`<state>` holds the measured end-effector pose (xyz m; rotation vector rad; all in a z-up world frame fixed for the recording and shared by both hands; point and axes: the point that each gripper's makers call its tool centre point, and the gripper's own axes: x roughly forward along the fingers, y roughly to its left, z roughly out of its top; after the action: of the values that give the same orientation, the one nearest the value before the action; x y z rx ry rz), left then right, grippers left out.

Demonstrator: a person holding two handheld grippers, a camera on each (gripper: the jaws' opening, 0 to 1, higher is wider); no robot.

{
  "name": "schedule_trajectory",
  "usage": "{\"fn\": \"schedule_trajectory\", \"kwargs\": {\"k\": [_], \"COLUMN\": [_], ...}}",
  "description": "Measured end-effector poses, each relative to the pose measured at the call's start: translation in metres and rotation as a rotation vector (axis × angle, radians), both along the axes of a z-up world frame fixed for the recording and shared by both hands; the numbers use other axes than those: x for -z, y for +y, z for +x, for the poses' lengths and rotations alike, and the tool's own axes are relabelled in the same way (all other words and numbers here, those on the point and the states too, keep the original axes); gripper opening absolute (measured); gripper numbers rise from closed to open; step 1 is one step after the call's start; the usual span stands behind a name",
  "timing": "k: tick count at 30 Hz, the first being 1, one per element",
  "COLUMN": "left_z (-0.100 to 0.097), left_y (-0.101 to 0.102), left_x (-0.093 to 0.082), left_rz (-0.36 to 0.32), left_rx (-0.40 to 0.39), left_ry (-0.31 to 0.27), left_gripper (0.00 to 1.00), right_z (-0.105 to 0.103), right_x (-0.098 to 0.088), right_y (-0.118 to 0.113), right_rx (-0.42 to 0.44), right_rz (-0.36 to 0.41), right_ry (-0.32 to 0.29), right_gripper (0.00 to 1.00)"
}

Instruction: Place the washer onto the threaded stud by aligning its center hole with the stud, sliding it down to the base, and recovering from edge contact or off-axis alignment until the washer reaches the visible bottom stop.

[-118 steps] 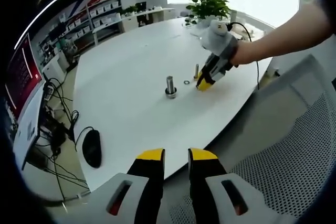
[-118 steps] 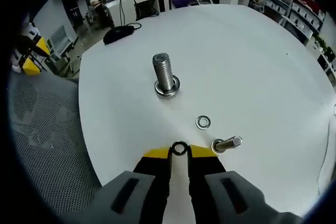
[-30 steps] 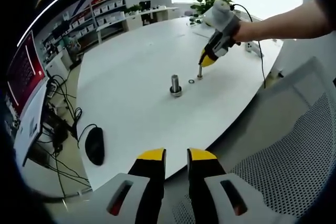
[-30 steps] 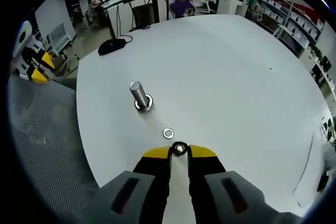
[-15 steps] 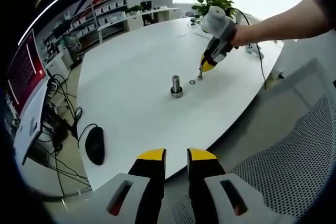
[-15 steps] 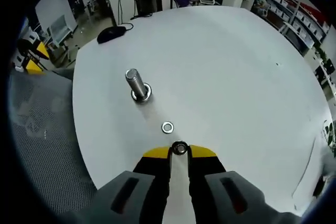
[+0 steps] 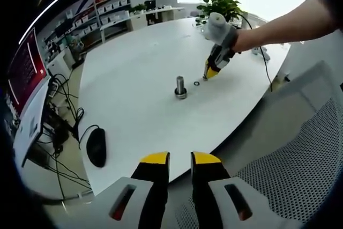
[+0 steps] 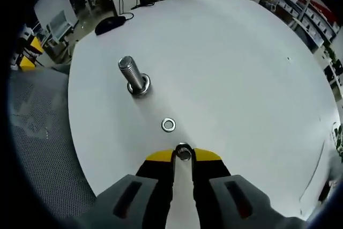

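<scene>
Our right gripper (image 8: 183, 156) is clamped on a washer (image 8: 183, 152); ahead lie another washer (image 8: 168, 125) and the threaded stud (image 8: 134, 79). Our left gripper's (image 7: 179, 160) jaws stand slightly apart, empty.

Left gripper (image 7: 179, 159) sits low at the bottom of the left gripper view, yellow-tipped jaws parallel, narrow gap between them, nothing held. Right gripper (image 8: 183, 156) in the right gripper view: jaws nearly closed, pinching a small round metal piece (image 8: 183, 153) at the yellow tips. In the left gripper view the right gripper (image 7: 212, 73) comes in from the upper right, pointed down with tips close to the worktop (image 7: 134, 100), held by a bare forearm (image 7: 284, 25) stretched in from the right edge.
</scene>
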<state>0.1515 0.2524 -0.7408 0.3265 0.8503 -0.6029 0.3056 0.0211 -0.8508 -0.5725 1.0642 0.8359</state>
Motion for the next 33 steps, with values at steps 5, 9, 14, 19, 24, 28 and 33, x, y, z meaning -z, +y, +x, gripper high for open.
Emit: {"fn": "schedule_trajectory", "kwargs": {"k": [5, 9, 14, 19, 24, 28, 33], "left_z": [0.000, 0.000, 0.001, 0.001, 0.001, 0.001, 0.001], "left_y": [0.000, -0.001, 0.000, 0.000, 0.000, 0.000, 0.000], "left_x": [0.000, 0.000, 0.000, 0.000, 0.000, -0.001, -0.001], "left_rz": [0.001, -0.005, -0.005, -0.005, -0.004, -0.010, -0.010], "left_rx": [0.000, -0.002, -0.003, -0.006, -0.008, -0.011, -0.013], "left_ry": [0.001, 0.000, 0.003, 0.003, 0.000, -0.001, -0.001], "left_gripper": [0.13, 0.13, 0.13, 0.13, 0.13, 0.13, 0.13], "right_z": [-0.004, -0.004, -0.006, -0.004, -0.006, -0.005, -0.002], "right_x": [0.003, 0.004, 0.005, 0.007, 0.007, 0.000, -0.007], "right_y": [-0.004, -0.005, 0.000, -0.001, -0.004, -0.002, 0.003], "right_rx": [0.006, 0.003, 0.002, -0.021, -0.030, -0.028, -0.058], "right_rz": [-0.005, -0.002, 0.010, -0.002, -0.016, 0.012, 0.025], "right_ry": [0.016, 0.011, 0.011, 0.004, -0.002, -0.002, -0.020], "right_gripper": [0.14, 0.14, 0.15, 0.16, 0.22, 0.25, 0.29]}}
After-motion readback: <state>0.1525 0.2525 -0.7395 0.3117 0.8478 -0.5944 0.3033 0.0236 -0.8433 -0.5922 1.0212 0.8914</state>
